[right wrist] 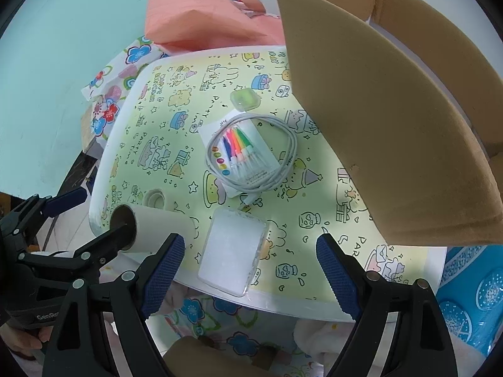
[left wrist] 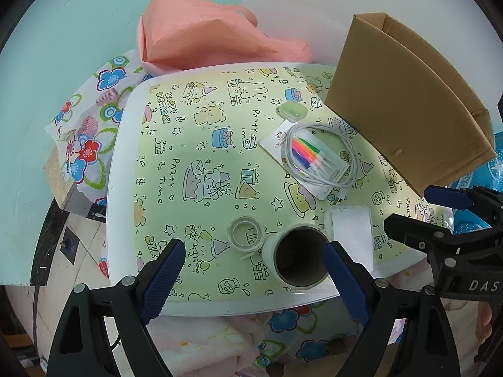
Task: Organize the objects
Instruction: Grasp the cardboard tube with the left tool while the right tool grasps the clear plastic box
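On the small table with a green party-print cover (left wrist: 195,119) lie several loose items. A white roll with a brown cardboard core (left wrist: 298,257) lies at the front edge, between the wide-apart fingers of my open left gripper (left wrist: 253,251). Just left of it is a small tape ring (left wrist: 246,232). A clear plastic case with white filling (right wrist: 232,251) sits under my open right gripper (right wrist: 250,245), whose pads stand clear of it. A pack of coloured candles (right wrist: 239,147) lies mid-table with a coiled white cable (right wrist: 289,150) on top. A small green case (right wrist: 245,99) lies behind them.
An open cardboard box (right wrist: 393,125) stands on the table's right side, its near wall tall. Pink cloth (left wrist: 204,34) is heaped behind the table. Flower-print fabric (left wrist: 85,144) hangs at the left and below the front edge. A blue patterned surface (right wrist: 471,282) lies at the right.
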Tool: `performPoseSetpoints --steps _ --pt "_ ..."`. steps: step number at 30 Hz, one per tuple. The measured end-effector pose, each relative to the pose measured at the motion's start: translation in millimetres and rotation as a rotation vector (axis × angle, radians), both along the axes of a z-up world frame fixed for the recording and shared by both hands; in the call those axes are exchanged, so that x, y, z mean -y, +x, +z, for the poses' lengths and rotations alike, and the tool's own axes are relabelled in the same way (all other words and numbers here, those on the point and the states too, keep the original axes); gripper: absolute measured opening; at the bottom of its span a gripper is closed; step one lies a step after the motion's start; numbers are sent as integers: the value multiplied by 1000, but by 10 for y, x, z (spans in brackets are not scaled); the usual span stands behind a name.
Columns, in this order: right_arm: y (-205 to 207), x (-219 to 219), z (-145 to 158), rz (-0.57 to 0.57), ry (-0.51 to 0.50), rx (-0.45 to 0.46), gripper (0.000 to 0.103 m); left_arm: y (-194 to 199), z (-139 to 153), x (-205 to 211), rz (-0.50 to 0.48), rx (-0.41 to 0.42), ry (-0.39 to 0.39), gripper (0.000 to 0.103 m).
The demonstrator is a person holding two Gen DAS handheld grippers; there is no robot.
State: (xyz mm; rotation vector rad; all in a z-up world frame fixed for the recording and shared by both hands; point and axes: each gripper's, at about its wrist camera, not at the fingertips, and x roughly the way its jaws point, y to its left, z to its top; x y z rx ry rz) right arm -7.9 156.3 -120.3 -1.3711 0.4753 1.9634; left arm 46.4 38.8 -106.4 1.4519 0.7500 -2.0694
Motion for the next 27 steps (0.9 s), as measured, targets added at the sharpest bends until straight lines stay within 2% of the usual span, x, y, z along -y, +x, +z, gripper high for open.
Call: performPoseSetpoints --steps 13,17,27 --pt "105 -75 -5 -106 4 3 88 -93 37 -114 -45 -22 3 91" --pt "105 -82 -56 -121 -25 -7 88 -148 -81 -178 -65 5 9 92" --pt "6 -54 -349 -139 -33 60 88 -224 -393 -275 -85 51 17 91"
